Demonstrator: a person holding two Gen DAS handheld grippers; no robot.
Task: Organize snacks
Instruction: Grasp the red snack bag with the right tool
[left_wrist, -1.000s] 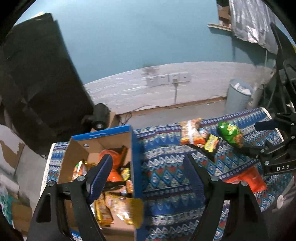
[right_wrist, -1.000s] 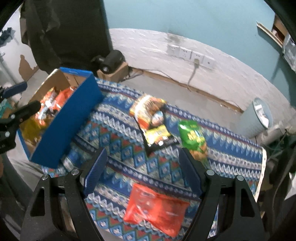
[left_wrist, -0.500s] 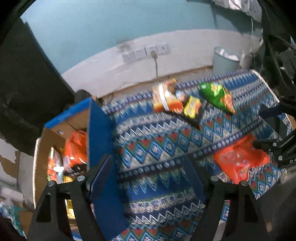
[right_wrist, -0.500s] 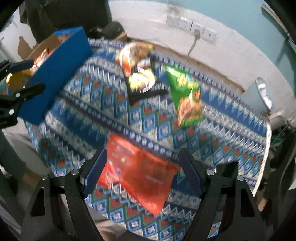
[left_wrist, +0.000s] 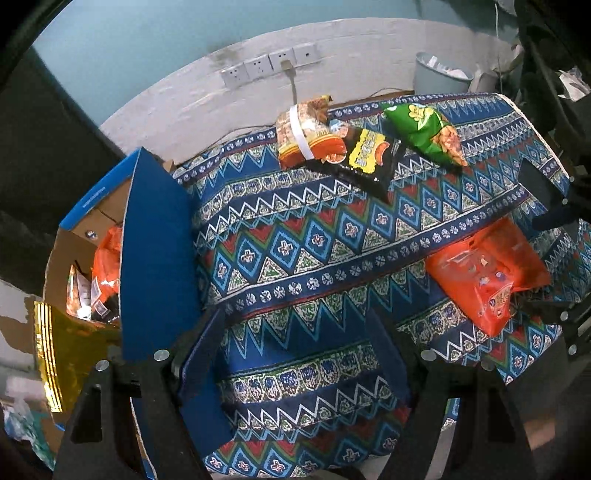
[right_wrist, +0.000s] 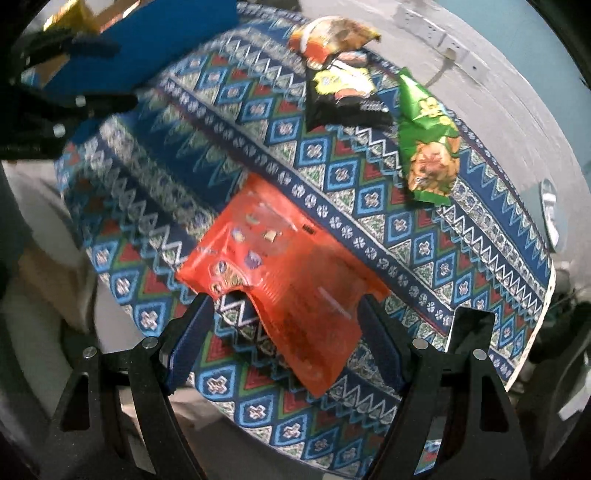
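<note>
Both grippers have come lower and tipped toward the worktop since the earlier pictures: the teal wall that filled the top of both views is now a thin strip, and the patterned cloth fills most of each frame. In the right wrist view the orange snack bag, formerly low in the frame and clear of the fingers, now sits at centre with its near end between the jaws of the right gripper. The jaws stand wide, and the pads do not press on the bag. In the left wrist view the blue cardboard box has slid from centre to the left side, and the left gripper hangs over bare cloth with its jaws wide and nothing between them.

The other snacks lie at the upper right of the left wrist view: a red-and-orange packet, a black-and-yellow packet overlapping it, and a green chip bag just beside that. The orange snack bag lies at the right, well apart from them.

The box's contents are mostly hidden behind its blue wall (only orange wrappers and a gold foil pack show). The right wrist view is smeared on its left side, where the left gripper is a dark blur. Packet lettering is unreadable.
</note>
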